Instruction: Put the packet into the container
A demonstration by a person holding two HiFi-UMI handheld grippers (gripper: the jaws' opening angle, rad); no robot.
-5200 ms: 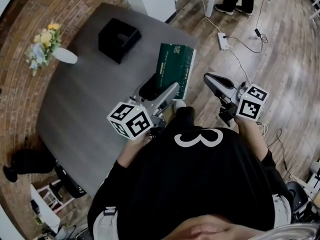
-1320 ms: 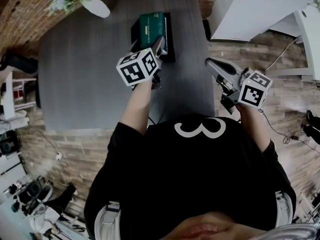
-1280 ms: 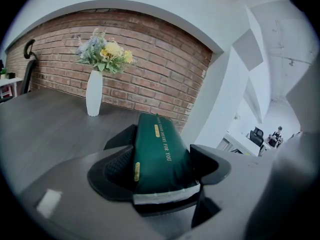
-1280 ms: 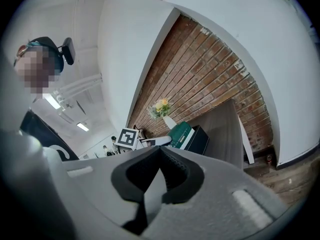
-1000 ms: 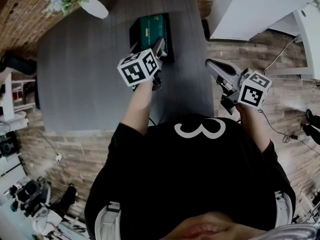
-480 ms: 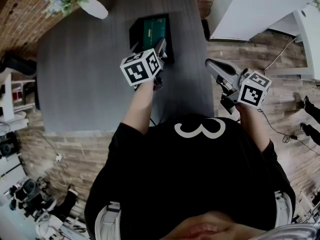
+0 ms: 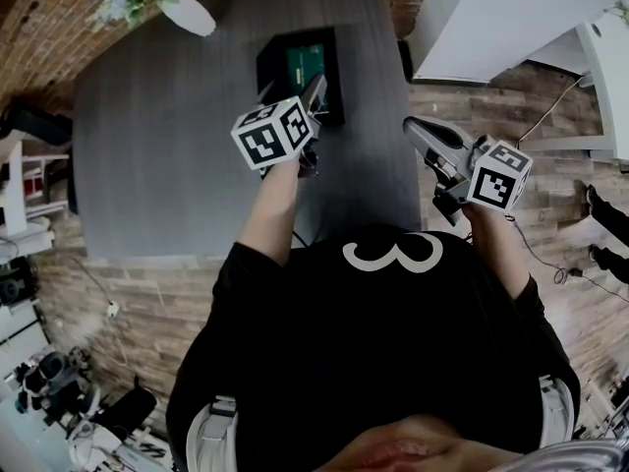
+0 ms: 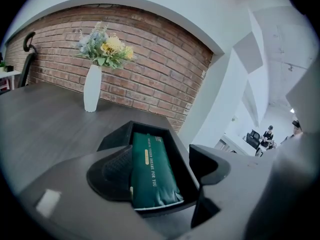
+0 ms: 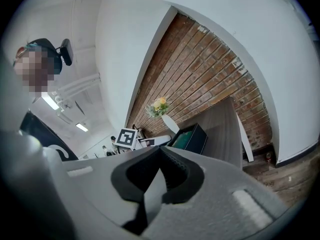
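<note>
- A white vase (image 7: 187, 14) of flowers stands at the far left corner of the grey counter (image 7: 167, 146), well apart from the work, so it does not seem to be part of the task.
- A black open-topped container (image 7: 277, 67) sits near the counter's far right edge, within easy reach of the left arm.
- The green packet (image 8: 150, 171) lies flat inside the container, lengthwise along its walls. That fit probably explains why it went in this way round.
- The left gripper (image 8: 167, 159) hovers over the near end of the container. Its jaws are spread wide with the packet in the gap between them, not pinched, so the placing looks finished.
- The right gripper (image 9: 160, 156) is held off the counter's right side, over the wooden floor. Its jaws are pressed together on nothing, so it looks idle.
</note>
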